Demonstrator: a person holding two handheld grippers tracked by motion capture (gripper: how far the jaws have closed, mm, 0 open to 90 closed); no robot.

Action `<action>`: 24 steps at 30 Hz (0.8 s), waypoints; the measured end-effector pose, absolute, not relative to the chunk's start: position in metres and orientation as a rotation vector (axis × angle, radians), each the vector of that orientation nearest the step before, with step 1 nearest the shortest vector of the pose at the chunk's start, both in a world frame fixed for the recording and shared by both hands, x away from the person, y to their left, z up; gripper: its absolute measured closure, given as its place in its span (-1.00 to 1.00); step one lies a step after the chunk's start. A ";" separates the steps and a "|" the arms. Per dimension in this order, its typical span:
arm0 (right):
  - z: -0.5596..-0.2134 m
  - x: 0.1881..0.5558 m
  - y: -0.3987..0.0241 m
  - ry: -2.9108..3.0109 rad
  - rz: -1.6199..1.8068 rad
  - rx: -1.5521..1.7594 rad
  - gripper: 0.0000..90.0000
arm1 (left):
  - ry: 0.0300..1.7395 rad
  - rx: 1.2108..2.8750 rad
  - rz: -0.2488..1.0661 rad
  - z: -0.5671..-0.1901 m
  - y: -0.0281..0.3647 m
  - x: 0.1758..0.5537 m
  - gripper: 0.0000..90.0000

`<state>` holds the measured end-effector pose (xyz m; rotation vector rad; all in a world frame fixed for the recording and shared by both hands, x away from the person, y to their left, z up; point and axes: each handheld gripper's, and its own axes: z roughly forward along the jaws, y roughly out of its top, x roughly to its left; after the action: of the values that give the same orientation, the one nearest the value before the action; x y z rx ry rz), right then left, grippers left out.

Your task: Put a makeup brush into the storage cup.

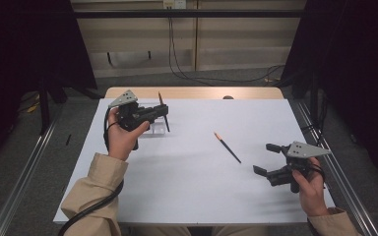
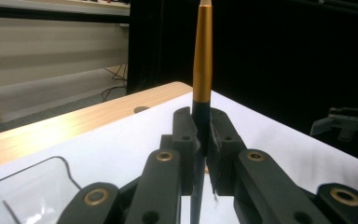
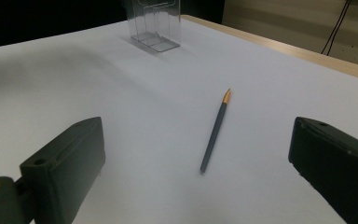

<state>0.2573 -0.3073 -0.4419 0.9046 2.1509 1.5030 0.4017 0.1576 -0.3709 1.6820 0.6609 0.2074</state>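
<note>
Room: dark curtains hang on both sides, a pale panelled wall closes the far end, and black cables (image 1: 177, 69) trail down it onto the grey floor. Metal rails run along the floor at left and right of the table.

Surface: a white rectangular tabletop (image 1: 187, 187) with a light wooden strip (image 1: 197, 93) along its far edge. The top is bare across its middle and near side.

Clear plastic box-shaped holder (image 3: 156, 25): stands upright near the far left of the tabletop, just beside the left gripper in the high view.

Left gripper (image 1: 163, 112): held raised over the far left part of the table, jaws clamped on a black pen with an orange-gold tip (image 2: 202, 60). The pen stands upright between the pads, tip upward.

Right gripper (image 1: 267, 158): held low at the near right edge of the table, jaws spread wide, nothing between them.

Second black pen with an orange tip (image 1: 227, 147): lies flat on the tabletop right of centre, well apart from the holder, with open surface between it and the right gripper.
</note>
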 end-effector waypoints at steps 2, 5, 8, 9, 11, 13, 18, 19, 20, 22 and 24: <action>-0.442 0.257 -0.308 2.148 1.506 0.905 -0.93 | 0.669 1.683 0.213 -0.371 0.159 0.404 0.85; -0.442 0.257 -0.308 2.148 1.505 0.905 -0.93 | 0.681 1.681 0.222 -0.370 0.160 0.407 0.85; -0.442 0.258 -0.308 2.147 1.505 0.904 -0.93 | 0.690 1.682 0.230 -0.369 0.161 0.411 0.85; -0.442 0.257 -0.308 2.147 1.505 0.906 -0.93 | 0.689 1.677 0.226 -0.369 0.162 0.412 0.85; -0.441 0.258 -0.309 2.148 1.508 0.903 -0.93 | 0.699 1.673 0.234 -0.368 0.163 0.415 0.85; -0.441 0.258 -0.309 2.147 1.506 0.904 -0.93 | 0.705 1.672 0.237 -0.367 0.163 0.418 0.85; -0.441 0.258 -0.309 2.147 1.505 0.903 -0.93 | 0.718 1.676 0.253 -0.366 0.164 0.424 0.85; -0.441 0.258 -0.309 2.147 1.505 0.903 -0.93 | 0.722 1.676 0.256 -0.366 0.164 0.425 0.85; -0.441 0.258 -0.309 2.147 1.507 0.902 -0.93 | 0.724 1.681 0.262 -0.366 0.164 0.426 0.85; -0.441 0.258 -0.309 2.148 1.506 0.905 -0.93 | 0.731 1.679 0.268 -0.366 0.165 0.429 0.85; -0.441 0.258 -0.309 2.149 1.507 0.903 -0.93 | 0.734 1.680 0.270 -0.365 0.166 0.431 0.85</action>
<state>0.2577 -0.3091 -0.4415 0.9035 2.1487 1.5074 0.4311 0.1656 -0.3650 1.6803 0.7337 0.2698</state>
